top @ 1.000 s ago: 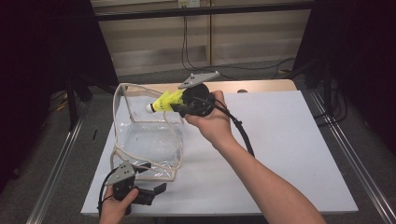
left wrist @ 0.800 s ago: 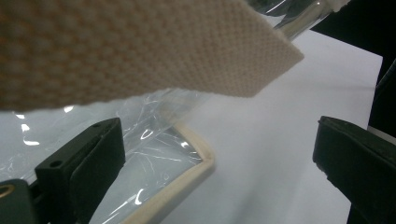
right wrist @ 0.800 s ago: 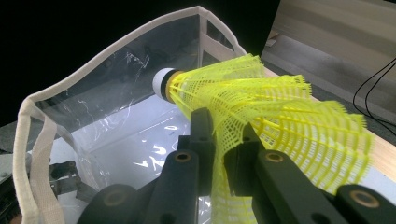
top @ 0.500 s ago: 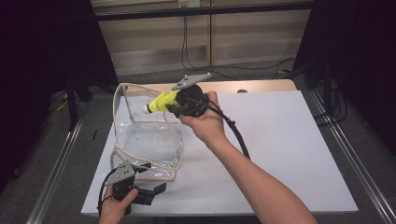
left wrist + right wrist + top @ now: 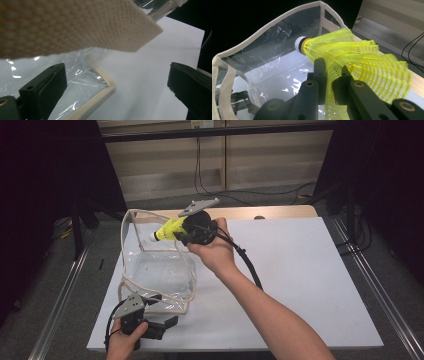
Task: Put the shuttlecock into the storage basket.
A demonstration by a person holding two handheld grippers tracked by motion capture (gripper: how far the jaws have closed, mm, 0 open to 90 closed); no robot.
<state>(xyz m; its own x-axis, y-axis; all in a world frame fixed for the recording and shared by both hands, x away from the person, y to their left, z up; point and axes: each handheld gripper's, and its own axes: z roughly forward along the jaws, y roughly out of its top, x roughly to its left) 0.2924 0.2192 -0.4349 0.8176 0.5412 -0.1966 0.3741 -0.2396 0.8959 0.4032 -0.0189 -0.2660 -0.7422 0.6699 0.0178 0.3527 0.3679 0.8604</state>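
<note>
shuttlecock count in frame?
1: the yellow shuttlecock sits pinched in the right gripper over the clear bag. None visible inside the bag.

Glossy, crinkled clear plastic bag (image 5: 160, 270) edged in woven cream cloth; yellow plastic mesh shuttlecock (image 5: 352, 62); matt white table (image 5: 310, 270).

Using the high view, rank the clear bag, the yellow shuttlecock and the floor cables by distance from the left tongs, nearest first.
1. Clear bag: its near corner sits right beside the left tongs.
2. Yellow shuttlecock: over the bag's far side, gripped by the right tongs.
3. Floor cables: beyond the table's far edge.
</note>
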